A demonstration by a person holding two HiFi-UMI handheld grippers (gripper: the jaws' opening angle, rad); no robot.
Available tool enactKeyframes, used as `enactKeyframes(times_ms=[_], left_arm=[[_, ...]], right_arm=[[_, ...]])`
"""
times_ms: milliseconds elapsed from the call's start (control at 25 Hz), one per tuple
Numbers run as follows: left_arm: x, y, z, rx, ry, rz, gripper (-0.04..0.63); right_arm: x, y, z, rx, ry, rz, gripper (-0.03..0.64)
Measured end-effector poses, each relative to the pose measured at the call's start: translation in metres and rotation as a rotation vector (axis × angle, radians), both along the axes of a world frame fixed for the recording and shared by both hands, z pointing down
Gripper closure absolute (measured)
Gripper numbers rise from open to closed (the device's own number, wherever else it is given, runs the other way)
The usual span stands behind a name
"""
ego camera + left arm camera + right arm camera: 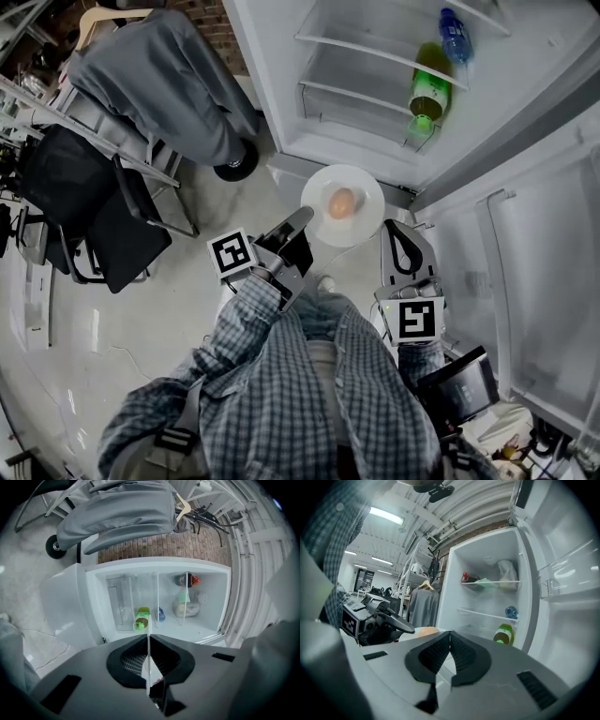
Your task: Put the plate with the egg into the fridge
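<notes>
A white plate [364,226] carrying a brown egg [342,202] hangs in front of the open fridge [375,56]. My left gripper [305,217] is shut on the plate's left rim; in the left gripper view that rim shows edge-on as a thin white plate edge [148,660] between the closed jaws of the left gripper [148,637]. My right gripper [392,228] sits just right of the plate, jaws together, nothing between them. From the right gripper [450,633] the egg [425,631] peeks out behind the left jaw.
A green bottle [428,94] and a blue bottle [455,33] lie on a fridge shelf. The fridge door [534,281] stands open at the right. A grey coat [169,75] on a rack and a black chair [94,216] stand at the left.
</notes>
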State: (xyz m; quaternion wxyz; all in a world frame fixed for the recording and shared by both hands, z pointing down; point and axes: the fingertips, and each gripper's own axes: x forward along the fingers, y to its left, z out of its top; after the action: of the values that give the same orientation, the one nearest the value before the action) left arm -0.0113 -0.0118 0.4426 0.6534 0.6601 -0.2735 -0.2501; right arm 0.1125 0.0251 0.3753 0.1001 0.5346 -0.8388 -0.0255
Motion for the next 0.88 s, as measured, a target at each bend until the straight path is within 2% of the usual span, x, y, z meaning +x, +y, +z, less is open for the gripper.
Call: enactKeyframes(times_ms=[480,880], left_arm=[[0.02,-0.064,0.01,-0.006,0.002,0.053,0.575],[0.02,-0.138,0.008,0.011,0.007,0.112,0.575]], right_arm=[[0.012,-0.045,0.006,-0.006,0.042,0.066,0.611],[0.008,-0.117,0.001,0.001,0.038,0.137,0.611]])
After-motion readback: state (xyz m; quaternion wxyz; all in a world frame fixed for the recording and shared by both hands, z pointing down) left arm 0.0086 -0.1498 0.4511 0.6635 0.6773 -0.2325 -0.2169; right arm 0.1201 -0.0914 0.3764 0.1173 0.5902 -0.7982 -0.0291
